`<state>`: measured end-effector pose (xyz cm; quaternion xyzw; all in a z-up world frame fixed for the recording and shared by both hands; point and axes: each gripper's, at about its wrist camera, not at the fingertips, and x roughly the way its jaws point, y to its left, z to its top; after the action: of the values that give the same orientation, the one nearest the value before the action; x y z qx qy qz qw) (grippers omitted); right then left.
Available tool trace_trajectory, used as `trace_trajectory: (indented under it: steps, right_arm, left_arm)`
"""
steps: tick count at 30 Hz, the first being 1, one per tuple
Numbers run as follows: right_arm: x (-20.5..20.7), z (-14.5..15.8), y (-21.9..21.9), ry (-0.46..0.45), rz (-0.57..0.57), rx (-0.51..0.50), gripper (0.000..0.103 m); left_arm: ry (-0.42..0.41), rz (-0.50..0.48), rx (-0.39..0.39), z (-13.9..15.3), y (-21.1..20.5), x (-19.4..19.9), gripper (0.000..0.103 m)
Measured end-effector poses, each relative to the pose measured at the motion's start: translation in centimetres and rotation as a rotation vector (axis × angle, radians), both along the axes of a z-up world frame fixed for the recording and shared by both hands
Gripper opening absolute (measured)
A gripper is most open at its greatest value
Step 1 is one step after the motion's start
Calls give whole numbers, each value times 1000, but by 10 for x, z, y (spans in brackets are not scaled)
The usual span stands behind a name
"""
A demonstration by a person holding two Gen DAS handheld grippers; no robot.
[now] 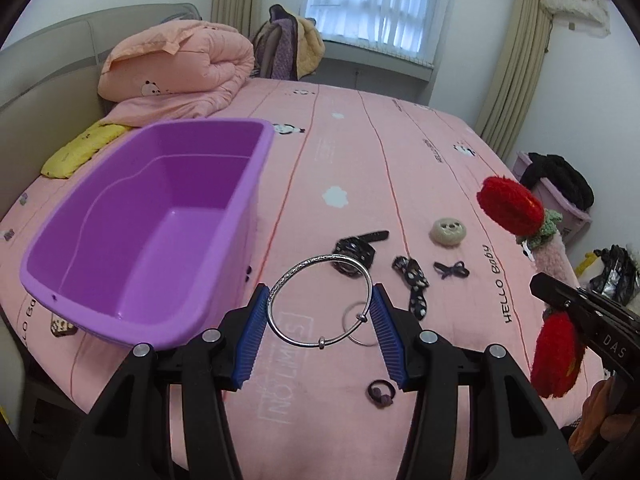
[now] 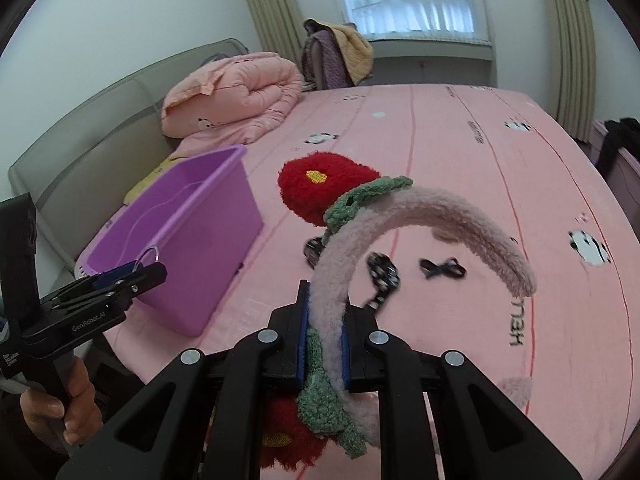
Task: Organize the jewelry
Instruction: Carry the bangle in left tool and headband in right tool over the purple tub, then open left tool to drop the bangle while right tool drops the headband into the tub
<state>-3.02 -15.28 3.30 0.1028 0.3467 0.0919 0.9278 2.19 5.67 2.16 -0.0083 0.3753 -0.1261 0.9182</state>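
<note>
A silver bangle [image 1: 320, 258] is clamped between the blue pads of my left gripper [image 1: 320, 292], lifted above the pink bed. The purple bin [image 1: 208, 122] stands to its left, with nothing seen inside. My right gripper [image 2: 324, 292] is shut on a fuzzy pink headband [image 2: 440, 208] with red flowers and green leaves, also held off the bed. In the right wrist view the left gripper [image 2: 148, 272] hovers by the bin [image 2: 224, 152] with the bangle [image 2: 150, 254], a hand [image 2: 72, 404] on its handle. The right gripper [image 1: 560, 296] and headband [image 1: 506, 204] show at right.
On the bedsheet [image 1: 340, 160] lie a black watch-like piece [image 1: 354, 252], a polka-dot bow [image 1: 414, 284], a small dark bow [image 1: 452, 270], a beige round piece [image 1: 448, 232], a thin ring [image 1: 356, 340] and a purple hair tie [image 1: 382, 392]. A folded quilt [image 1: 180, 64] sits at the back left.
</note>
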Motion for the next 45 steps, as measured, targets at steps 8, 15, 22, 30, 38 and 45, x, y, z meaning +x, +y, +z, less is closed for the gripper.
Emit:
trace_trajectory:
  steps: [8,15,22,30,38,45]
  right_arm:
    - [87,50,101,-83,214,39,12]
    - [153,50,191,-58,352,13,12]
    - [206,19,247,67,418,-36,12]
    - [228,-13,272,171,399,-112,17]
    - [227,-3,270,92,348,-196,68]
    - [223,-9,262,101,332,-220,68]
  left_arm:
    - [-47,180,40,40,105,45,50]
    - [12,295,95,29,170,87,50]
    - [122,334,101,-6,188,123,50]
    - [202,359,132,-30,189,131,50]
    - [202,375,163,-35,193,127,77]
    - [190,395,187,-33,188,119,86]
